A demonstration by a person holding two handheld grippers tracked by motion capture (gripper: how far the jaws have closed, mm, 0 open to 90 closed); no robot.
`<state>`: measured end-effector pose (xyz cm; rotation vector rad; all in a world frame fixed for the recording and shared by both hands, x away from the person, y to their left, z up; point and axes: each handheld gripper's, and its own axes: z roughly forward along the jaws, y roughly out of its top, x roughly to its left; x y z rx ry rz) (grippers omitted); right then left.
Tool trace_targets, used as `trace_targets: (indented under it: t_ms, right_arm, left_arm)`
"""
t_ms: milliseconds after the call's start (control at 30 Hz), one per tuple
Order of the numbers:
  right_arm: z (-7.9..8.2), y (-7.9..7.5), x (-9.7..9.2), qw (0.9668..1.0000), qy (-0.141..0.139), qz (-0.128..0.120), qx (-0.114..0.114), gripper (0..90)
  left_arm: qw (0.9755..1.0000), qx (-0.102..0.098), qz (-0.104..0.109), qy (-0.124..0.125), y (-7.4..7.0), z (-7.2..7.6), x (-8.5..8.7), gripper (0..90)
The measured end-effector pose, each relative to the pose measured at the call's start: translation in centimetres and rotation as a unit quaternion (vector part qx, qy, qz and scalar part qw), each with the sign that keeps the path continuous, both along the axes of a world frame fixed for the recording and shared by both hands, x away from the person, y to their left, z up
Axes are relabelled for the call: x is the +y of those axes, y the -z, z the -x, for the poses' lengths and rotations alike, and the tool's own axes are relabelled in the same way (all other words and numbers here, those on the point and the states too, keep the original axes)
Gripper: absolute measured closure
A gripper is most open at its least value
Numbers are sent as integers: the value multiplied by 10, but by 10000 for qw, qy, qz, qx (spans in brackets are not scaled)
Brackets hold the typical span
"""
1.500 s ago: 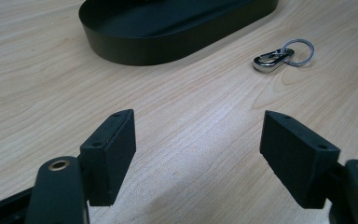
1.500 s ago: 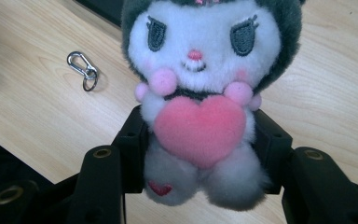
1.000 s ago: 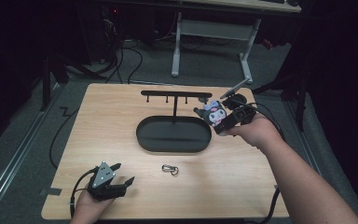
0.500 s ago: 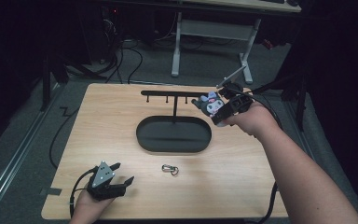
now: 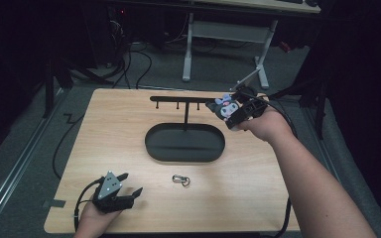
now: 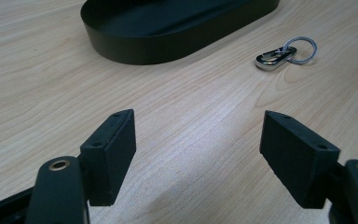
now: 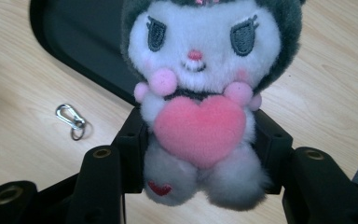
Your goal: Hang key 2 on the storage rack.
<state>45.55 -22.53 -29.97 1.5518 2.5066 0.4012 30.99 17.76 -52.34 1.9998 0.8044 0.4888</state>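
right gripper [image 5: 228, 111] clamped on plush toy [image 7: 200, 107] at its body, held up by the hook rack [image 5: 178, 100] end above the tray [image 5: 184, 142], likely for hanging; left gripper [image 6: 198, 149] wide open, empty, parked near carabiner clip [image 6: 284, 52]

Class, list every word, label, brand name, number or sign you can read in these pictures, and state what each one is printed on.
None: no readable text anywhere.
Plush toy: embroidered face, pink heart and a small red heart, no letters.
Carabiner clip: no legible marking.
Black tray and wooden table: unmarked.
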Motion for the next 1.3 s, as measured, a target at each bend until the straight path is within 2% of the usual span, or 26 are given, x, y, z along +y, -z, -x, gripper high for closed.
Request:
trace_targets:
  t_ms: [333,467,700,767,1167,1300]
  right_arm:
    - [4,29,-14,9999,118,61,95,493]
    - [7,46,-16,9998,117,82,171,493]
    - [7,67,-14,9998,65,-109,118,491]
    - [7,68,-14,9998,41,-112,143,491]
    - [1,83,-11,9998,113,-149,-69,477]
    - [-2,91,-9,9997,193,-169,-30,466]
  left_arm:
    - [10000,7,-13,28,0,1,-2,276]
    - [10000,8,-20,31,1,1,-2,277]
    - [10000,11,-61,46,1,1,-3,278]
    - [10000,-1,-65,42,1,2,-4,278]
    - [9999,1,-105,63,2,2,-4,280]
    - [9999,13,-116,67,2,2,-5,280]
